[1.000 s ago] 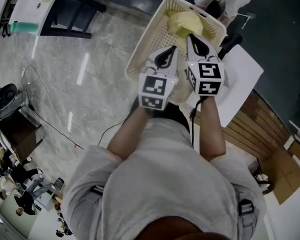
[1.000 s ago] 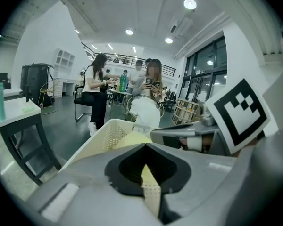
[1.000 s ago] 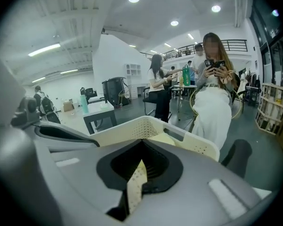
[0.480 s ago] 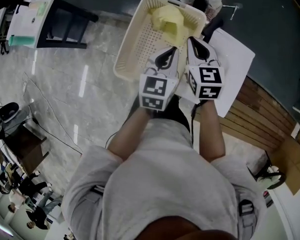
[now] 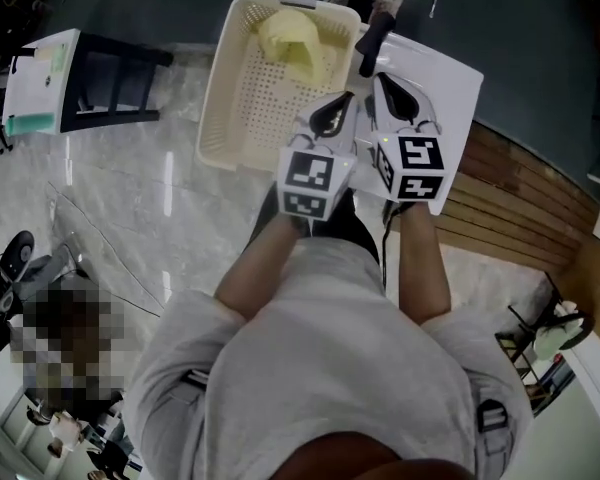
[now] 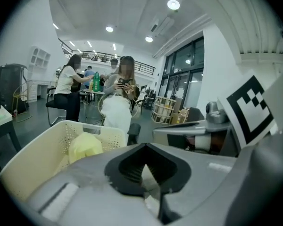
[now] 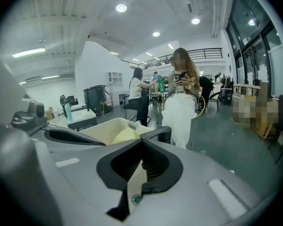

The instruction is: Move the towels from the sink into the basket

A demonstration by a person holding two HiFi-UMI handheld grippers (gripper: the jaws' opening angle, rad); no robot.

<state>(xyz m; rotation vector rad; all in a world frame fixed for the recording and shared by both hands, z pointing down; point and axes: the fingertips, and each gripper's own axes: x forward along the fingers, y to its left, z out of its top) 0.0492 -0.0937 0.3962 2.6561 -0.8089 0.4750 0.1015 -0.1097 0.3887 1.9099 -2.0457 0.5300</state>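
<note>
Yellow cloth, a towel [image 5: 292, 38], lies bunched at the far end of the cream perforated basket [image 5: 230, 118] in the upper middle of the frame, so at least part of the job looks done. Just below it the two tools are held side by side, pointing toward the basket. The left hand-held gripper [image 5: 336, 110] and the right hand-held gripper [image 5: 390, 90] each have their jaws pressed together, with nothing pinched between them. I judge that they are between loads, with nothing to carry. At upper right, under the right one, lies a white slab [image 5: 450, 98] with a dark stalk [image 5: 372, 40], possibly the sink's tap. No basin or further towel shows, so I cannot tell what remains.
</note>
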